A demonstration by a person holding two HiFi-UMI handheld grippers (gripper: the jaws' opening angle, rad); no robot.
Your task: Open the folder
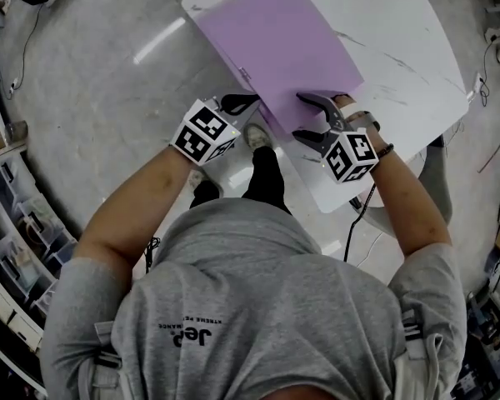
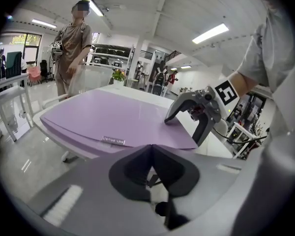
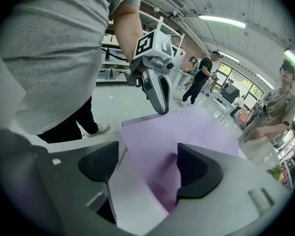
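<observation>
The purple folder (image 1: 275,40) lies flat and closed on the white desk (image 1: 400,40), with one corner pointing toward you near the desk's near edge.

Your right gripper (image 1: 297,115) is at that near corner, and its fingers (image 3: 199,171) are spread wide. In the right gripper view the corner of the purple cover lies in the gap between them. One finger is over the purple sheet and the other is out over bare white desk, so they have not closed on anything.

Your left gripper (image 1: 248,100) is at the folder's long edge on your left, right by the desk's rim. Its fingers (image 2: 137,168) are pressed together with nothing between them. From the left gripper view that edge of the folder sits just ahead of the closed tips and carries a small label (image 2: 113,140). You cannot tell whether the tips touch the edge.

The two grippers face each other across the folder's near corner. A person (image 2: 73,38) stands beyond the far side of the desk.
</observation>
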